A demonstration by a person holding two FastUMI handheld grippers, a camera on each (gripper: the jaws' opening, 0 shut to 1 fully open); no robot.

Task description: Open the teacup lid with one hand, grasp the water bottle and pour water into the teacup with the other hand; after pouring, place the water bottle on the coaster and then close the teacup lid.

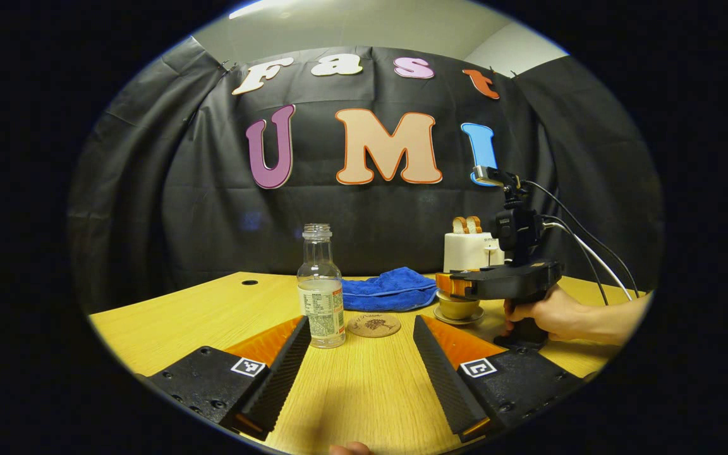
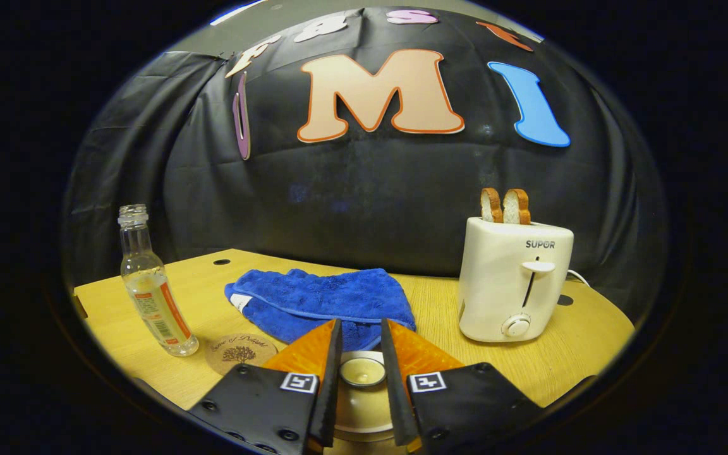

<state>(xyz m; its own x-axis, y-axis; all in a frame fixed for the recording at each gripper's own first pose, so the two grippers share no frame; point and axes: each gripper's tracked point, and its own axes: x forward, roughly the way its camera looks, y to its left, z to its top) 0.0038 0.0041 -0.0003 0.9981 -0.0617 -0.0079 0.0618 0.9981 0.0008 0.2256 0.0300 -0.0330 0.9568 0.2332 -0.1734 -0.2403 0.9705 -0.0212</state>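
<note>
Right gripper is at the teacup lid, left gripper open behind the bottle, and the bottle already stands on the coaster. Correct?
Not quite: the left gripper view shows the water bottle on the bare table, beside the coaster, not on it. The right gripper and open left gripper are as you say.

Bare wooden tabletop (image 1: pixel 364 385) lies open ahead of the left gripper (image 1: pixel 362 354), whose fingers stand wide apart. Clear, uncapped plastic water bottle (image 1: pixel 320 287) stands just left of that lane; round cork coaster (image 1: pixel 374 325) lies flat beside it. Crumpled blue towel (image 2: pixel 320 303) blocks the middle rear. White toaster holding two bread slices (image 2: pixel 514 278) stands to the right, with open table between it and the towel.
</note>
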